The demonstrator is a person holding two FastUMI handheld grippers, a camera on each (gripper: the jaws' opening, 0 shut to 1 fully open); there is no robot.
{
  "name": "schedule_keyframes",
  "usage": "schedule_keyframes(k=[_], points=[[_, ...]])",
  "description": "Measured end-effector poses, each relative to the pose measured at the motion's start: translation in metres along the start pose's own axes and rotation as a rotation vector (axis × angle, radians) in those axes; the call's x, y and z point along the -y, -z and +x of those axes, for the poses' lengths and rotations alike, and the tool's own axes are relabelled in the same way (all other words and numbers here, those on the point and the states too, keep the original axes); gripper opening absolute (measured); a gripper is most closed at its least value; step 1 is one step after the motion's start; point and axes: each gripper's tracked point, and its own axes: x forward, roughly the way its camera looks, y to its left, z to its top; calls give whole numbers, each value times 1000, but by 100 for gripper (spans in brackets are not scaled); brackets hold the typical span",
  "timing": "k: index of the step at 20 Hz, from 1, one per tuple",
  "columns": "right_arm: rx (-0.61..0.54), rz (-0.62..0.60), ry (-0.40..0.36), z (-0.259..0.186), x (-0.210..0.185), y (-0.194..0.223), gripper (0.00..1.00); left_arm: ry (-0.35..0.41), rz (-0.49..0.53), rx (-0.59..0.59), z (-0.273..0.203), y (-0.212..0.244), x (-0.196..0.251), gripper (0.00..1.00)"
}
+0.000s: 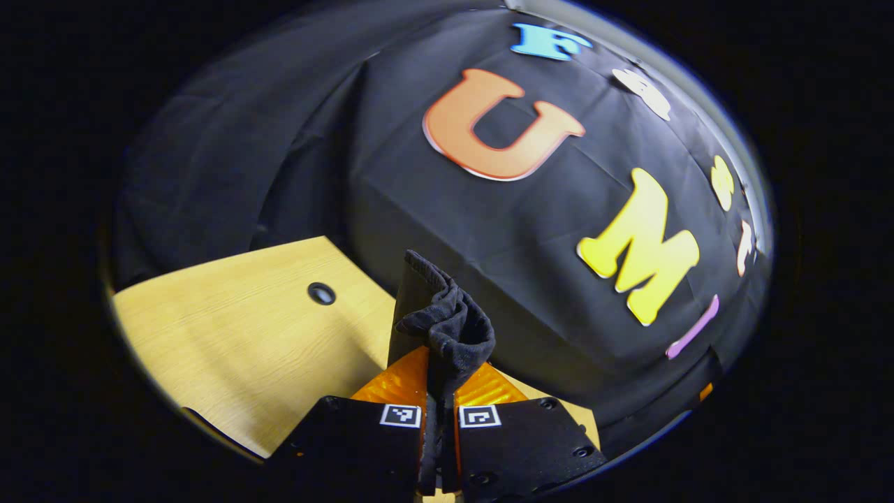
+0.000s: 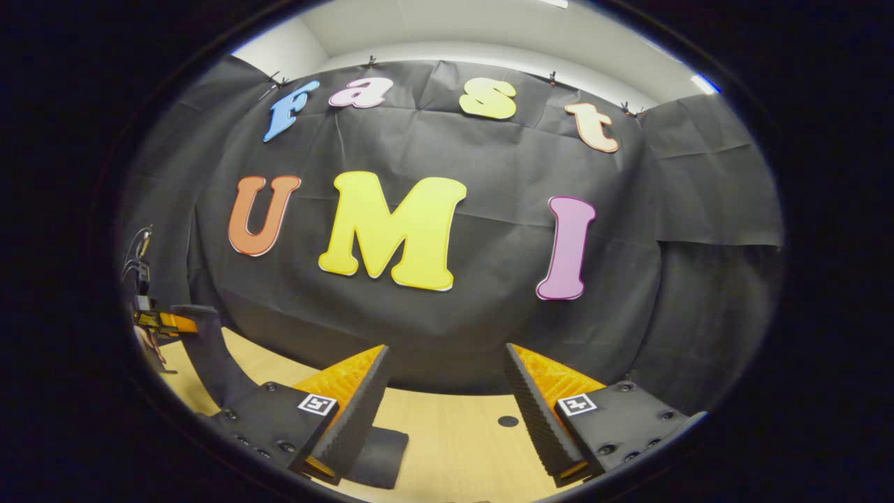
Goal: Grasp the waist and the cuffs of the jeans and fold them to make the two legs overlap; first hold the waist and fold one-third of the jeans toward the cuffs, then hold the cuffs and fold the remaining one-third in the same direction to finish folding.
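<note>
My left gripper point(image 1: 447, 363) is shut on a bunched edge of the dark jeans point(image 1: 447, 325), which stick up above its fingertips, lifted over the wooden table point(image 1: 230, 349). The right gripper view shows that same left gripper point(image 2: 159, 321) far left, a hand behind it, with the jeans point(image 2: 209, 360) hanging from it as a dark strip down to the table. Another part of the jeans point(image 2: 380, 455) lies on the table behind one finger of my right gripper point(image 2: 447, 349). That gripper is open, with nothing between its fingers, above the table point(image 2: 454, 440).
The tabletop has a round cable hole point(image 1: 321, 293), which also appears as a dark hole point(image 2: 508, 421) in the right gripper view. The booth's black cloth wall point(image 2: 447, 328) stands close behind the table's far edge.
</note>
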Motion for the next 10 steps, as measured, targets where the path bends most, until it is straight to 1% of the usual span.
schedule_keyframes(k=[4,6,7,10], points=[[-6,-1,3,-5,18,3,99,97,157,-2,2,20,70,6],[-14,9,8,-9,28,4,99,146,208,-28,0,41,98,6],[-13,18,13,-11,33,3,99,169,230,-42,-2,49,119,6],[-9,35,30,-16,50,0,99,219,319,-75,0,83,150,6]])
